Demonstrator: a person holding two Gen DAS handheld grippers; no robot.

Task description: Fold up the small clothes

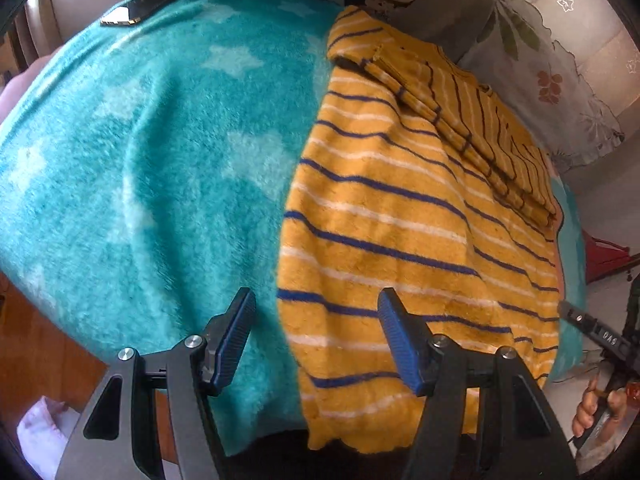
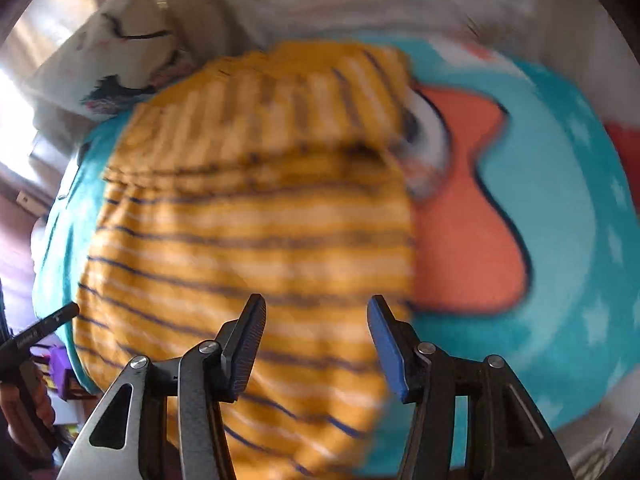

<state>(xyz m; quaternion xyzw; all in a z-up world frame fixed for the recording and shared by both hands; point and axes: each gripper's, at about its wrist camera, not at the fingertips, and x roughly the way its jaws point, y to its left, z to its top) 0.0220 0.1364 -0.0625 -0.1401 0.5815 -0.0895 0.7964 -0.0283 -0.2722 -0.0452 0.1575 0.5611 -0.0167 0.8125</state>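
Note:
A yellow garment (image 1: 400,240) with navy and white stripes lies flat on a teal blanket (image 1: 140,160), one part folded over along its far right side (image 1: 480,132). My left gripper (image 1: 316,316) is open and empty, hovering over the garment's near left edge. In the right wrist view the same garment (image 2: 248,220) fills the middle, blurred by motion. My right gripper (image 2: 316,320) is open and empty above the garment's near part. The right gripper's tip also shows in the left wrist view (image 1: 592,328).
A dark phone (image 1: 148,4) lies on the blanket's far left corner. A floral pillow (image 1: 552,72) lies behind the garment. The blanket has an orange shape (image 2: 468,216) right of the garment. Wooden floor (image 1: 36,352) lies below the near left edge.

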